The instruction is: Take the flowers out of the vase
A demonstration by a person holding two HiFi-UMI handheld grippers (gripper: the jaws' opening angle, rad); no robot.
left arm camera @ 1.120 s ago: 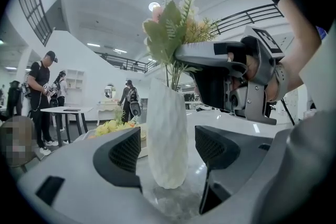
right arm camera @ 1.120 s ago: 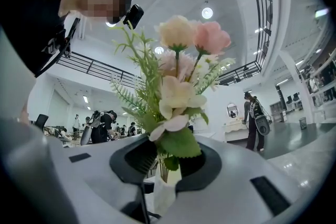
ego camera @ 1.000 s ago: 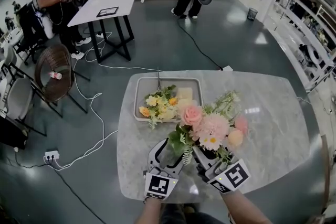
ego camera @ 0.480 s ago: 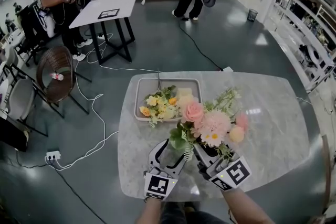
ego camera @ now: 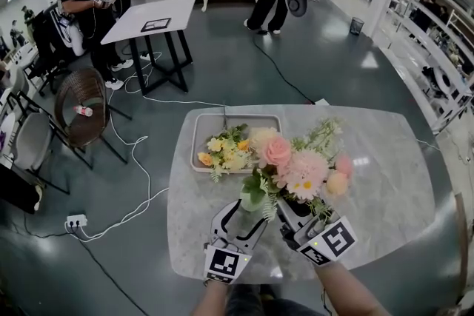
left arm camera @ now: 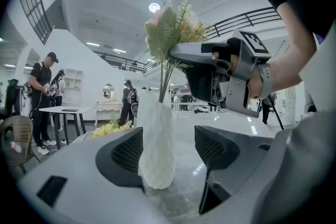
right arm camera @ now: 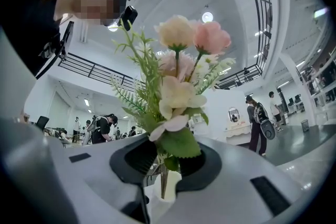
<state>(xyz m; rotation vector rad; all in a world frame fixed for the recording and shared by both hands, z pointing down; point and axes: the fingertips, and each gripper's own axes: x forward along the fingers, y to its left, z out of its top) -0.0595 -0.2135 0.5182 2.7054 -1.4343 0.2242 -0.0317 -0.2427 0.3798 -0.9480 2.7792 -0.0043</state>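
- Floor left of the table point(ego camera: 385, 181): wicker chair point(ego camera: 78, 103), white cables point(ego camera: 133, 174), and a white side table point(ego camera: 152, 15) further back with people standing by it.
- Tray point(ego camera: 196, 140): sits at the table's far edge, left half. A yellow bunch point(ego camera: 226, 152) lies in it.
- Left gripper point(ego camera: 241, 212): low over the table's near edge, roughly level. Jaws are wide apart with the vase point(left arm camera: 156, 149) between them. The vase looks to be up against the left pad point(left arm camera: 123, 155), with a clear gap to the right pad point(left arm camera: 212, 147), so it is not clamped.
- Vase: white, textured, upright on the table near the near edge, left of centre. In the head view it is mostly hidden under leaves.
- Flowers point(ego camera: 296, 166): pink and cream bunch with green sprigs, heads over the middle of the table, above and right of the vase. The stems point(left arm camera: 165, 81) run down into the vase mouth, so the bunch is not yet out.
- Right gripper point(ego camera: 292, 214): just right of the left one, tilted slightly up. Jaws are narrowed onto the flower stems and low leaves just above the vase rim. In its own view the pads point(right arm camera: 136, 157) pinch the bunch, with the vase mouth directly below.
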